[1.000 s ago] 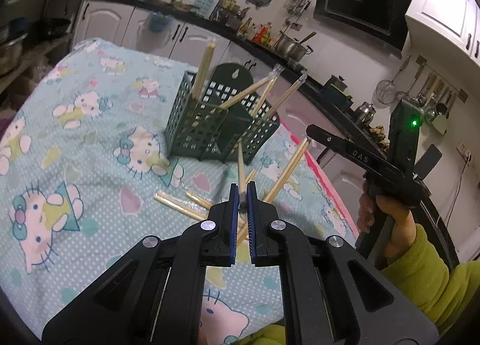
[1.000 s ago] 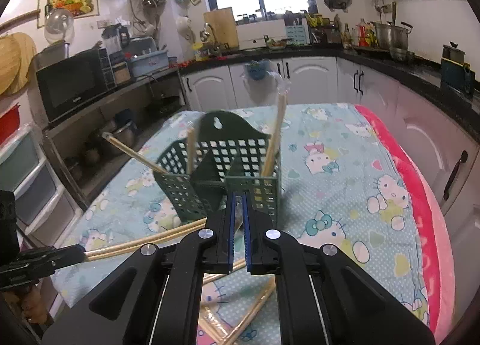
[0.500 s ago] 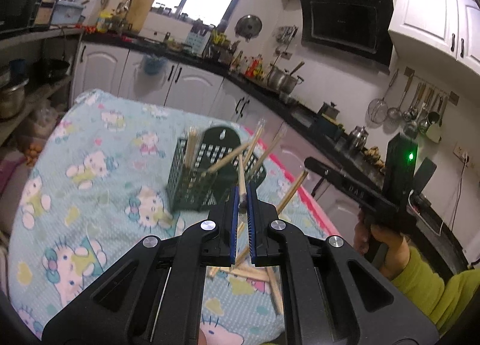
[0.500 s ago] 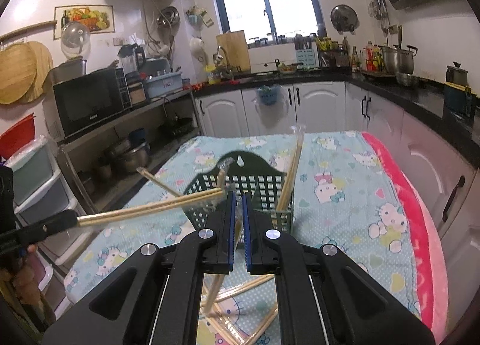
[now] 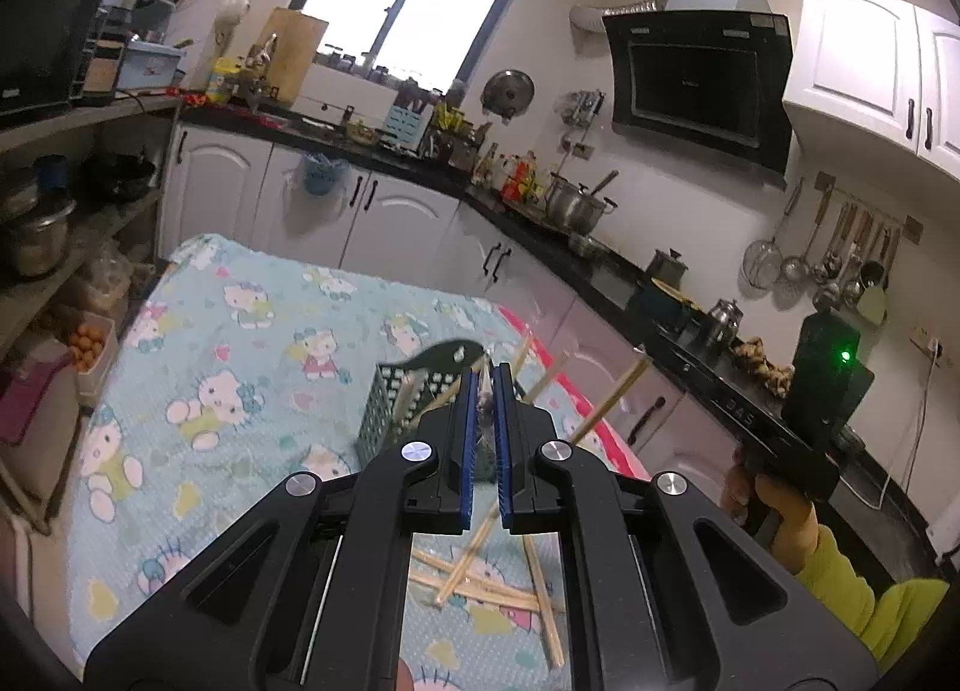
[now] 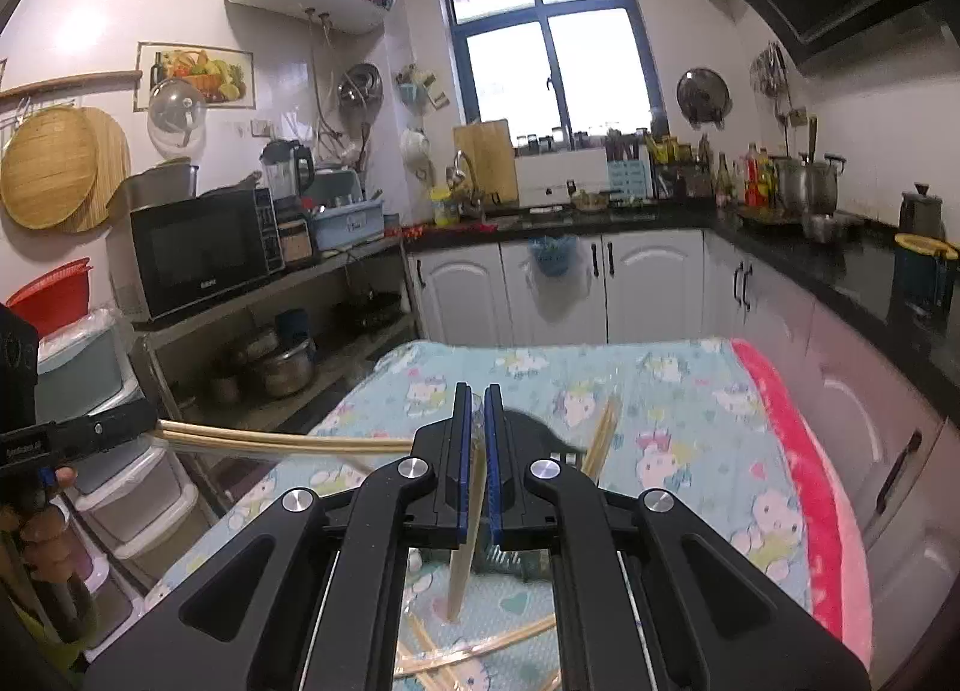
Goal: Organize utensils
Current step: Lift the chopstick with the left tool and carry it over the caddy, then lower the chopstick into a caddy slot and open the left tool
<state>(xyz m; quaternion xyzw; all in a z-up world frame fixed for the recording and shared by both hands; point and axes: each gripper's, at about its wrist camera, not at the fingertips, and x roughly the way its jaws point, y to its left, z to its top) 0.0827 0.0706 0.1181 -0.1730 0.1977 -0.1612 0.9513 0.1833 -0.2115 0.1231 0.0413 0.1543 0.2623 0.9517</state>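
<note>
Left wrist view: chopsticks (image 5: 465, 556) are clamped in the left gripper (image 5: 486, 391) and right gripper (image 6: 474, 409), raised for dropping into the green holder (image 5: 390, 409).

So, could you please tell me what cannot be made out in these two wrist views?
- Green holder, left wrist view: the left gripper covers its right part, so its compartments cannot be told apart.
- Same holder, right wrist view: mostly behind the right gripper, and blurred.
- Loose chopsticks on the tablecloth: crossed and partly covered, so no count.
</note>
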